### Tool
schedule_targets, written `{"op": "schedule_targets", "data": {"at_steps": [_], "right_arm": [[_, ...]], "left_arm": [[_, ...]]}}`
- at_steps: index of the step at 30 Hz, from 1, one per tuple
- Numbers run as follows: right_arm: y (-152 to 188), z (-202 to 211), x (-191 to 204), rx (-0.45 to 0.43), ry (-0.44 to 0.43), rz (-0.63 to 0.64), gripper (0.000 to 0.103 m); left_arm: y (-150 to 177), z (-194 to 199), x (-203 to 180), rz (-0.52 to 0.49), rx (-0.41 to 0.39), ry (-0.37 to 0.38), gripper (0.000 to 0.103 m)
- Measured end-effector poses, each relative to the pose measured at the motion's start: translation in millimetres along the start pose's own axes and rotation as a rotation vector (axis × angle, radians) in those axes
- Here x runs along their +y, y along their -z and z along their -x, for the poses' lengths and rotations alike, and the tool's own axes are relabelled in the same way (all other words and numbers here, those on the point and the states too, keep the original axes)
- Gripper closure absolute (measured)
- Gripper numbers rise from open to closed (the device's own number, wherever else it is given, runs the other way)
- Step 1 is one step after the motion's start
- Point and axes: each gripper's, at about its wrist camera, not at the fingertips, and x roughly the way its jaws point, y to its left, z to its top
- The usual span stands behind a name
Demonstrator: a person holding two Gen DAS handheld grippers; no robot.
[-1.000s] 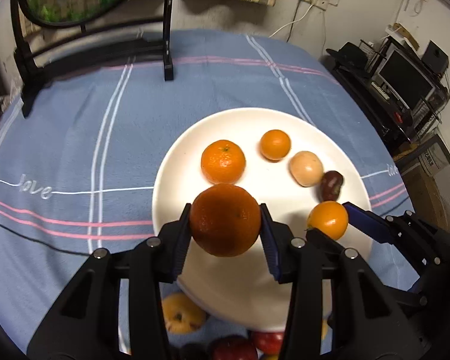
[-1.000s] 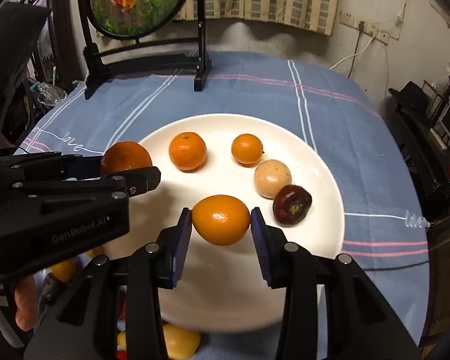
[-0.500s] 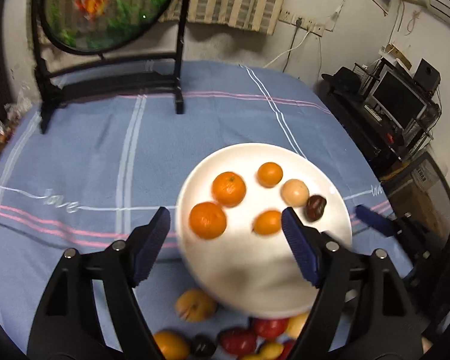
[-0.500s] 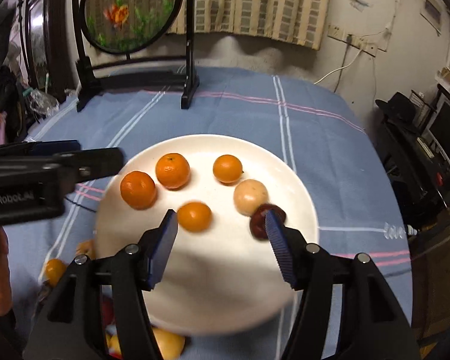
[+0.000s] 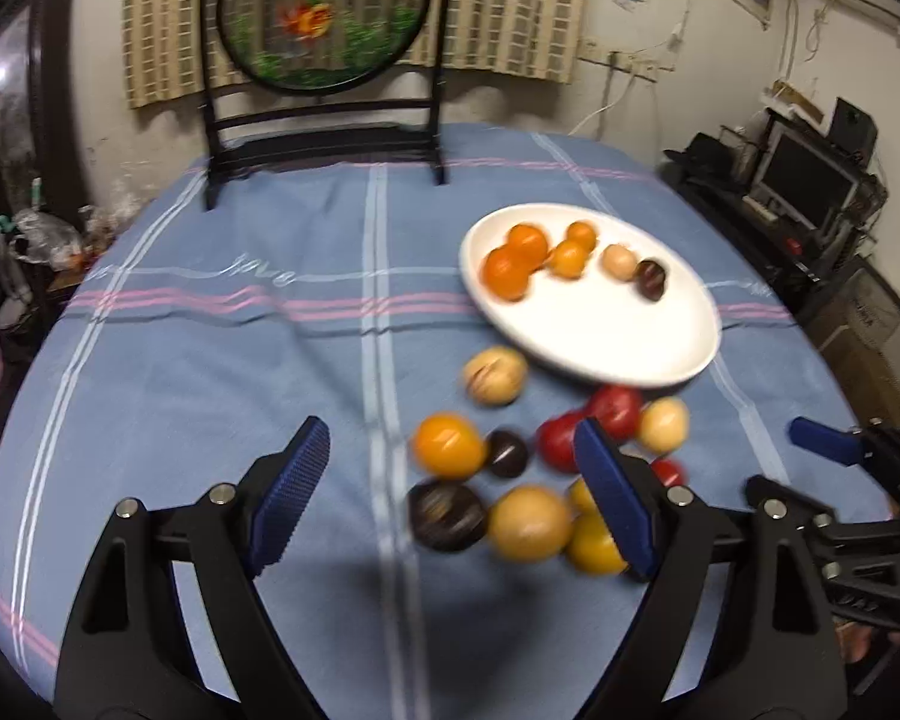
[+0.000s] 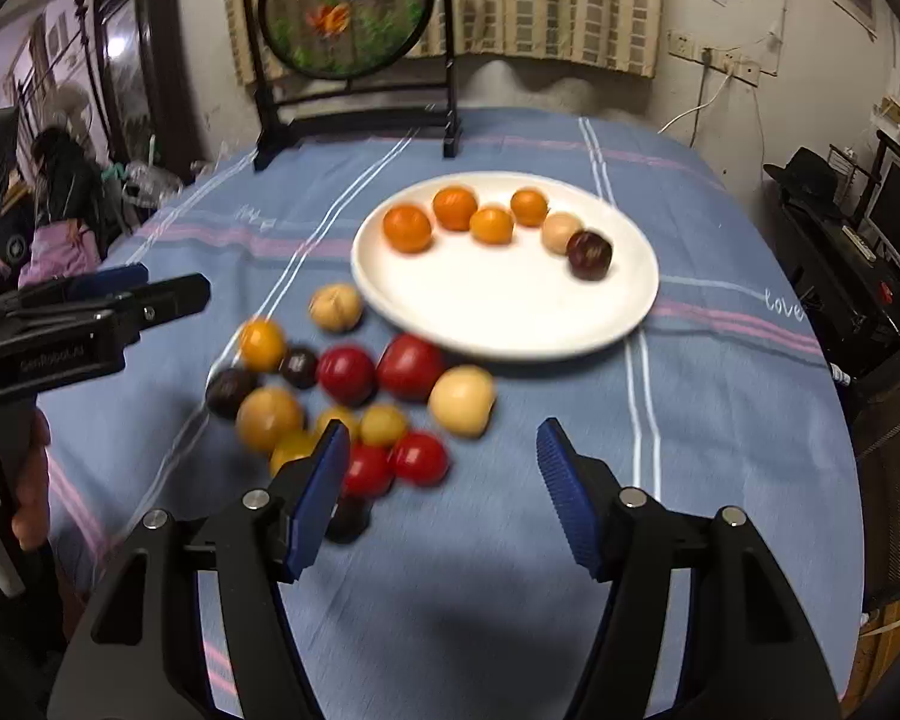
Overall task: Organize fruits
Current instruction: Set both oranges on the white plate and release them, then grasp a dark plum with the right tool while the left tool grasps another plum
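Observation:
A white plate (image 5: 630, 342) (image 6: 510, 318) holds several oranges, a beige fruit and a dark plum in a row along its far side. A loose pile of fruit (image 5: 528, 468) (image 6: 354, 396) lies on the blue cloth in front of the plate: red, orange, yellow, beige and dark ones. My left gripper (image 5: 450, 498) is open and empty, above the pile's left side. My right gripper (image 6: 444, 492) is open and empty, above the pile's right edge. Each gripper shows in the other's view: the right one (image 5: 834, 450), the left one (image 6: 90, 306).
A round painted screen on a black stand (image 5: 324, 60) (image 6: 354, 30) stands at the table's far edge. A monitor and shelves (image 5: 810, 180) are off to the right. The blue striped cloth (image 5: 210, 330) covers the round table.
Both grippers let go of their oranges onto the plate, opened wide and pulled back and up. The fruit pile in front of the plate has come into view.

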Motion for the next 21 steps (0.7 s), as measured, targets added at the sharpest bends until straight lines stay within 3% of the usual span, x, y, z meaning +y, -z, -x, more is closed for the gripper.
{"op": "schedule_targets", "data": {"at_steps": [8, 13, 20, 21], "right_arm": [[33.2, -20.3, 31.6, 0.053, -0.115, 0.012, 0.037], [35.8, -38.7, 38.6, 0.086, -0.117, 0.018, 0.054], [34.9, -66.3, 39.4, 0.12, -0.1, 0.017, 0.061], [35.1, -66.6, 39.7, 0.117, -0.088, 0.023, 0.067]], "left_arm": [[31.9, 1.3, 41.8, 0.081, 0.046, -0.04, 0.018], [42.5, 6.3, 46.0, 0.07, 0.047, -0.048, 0.018], [48.2, -0.1, 43.7, 0.057, 0.075, -0.032, 0.018], [48.7, -0.7, 42.7, 0.052, 0.077, -0.032, 0.018]]}}
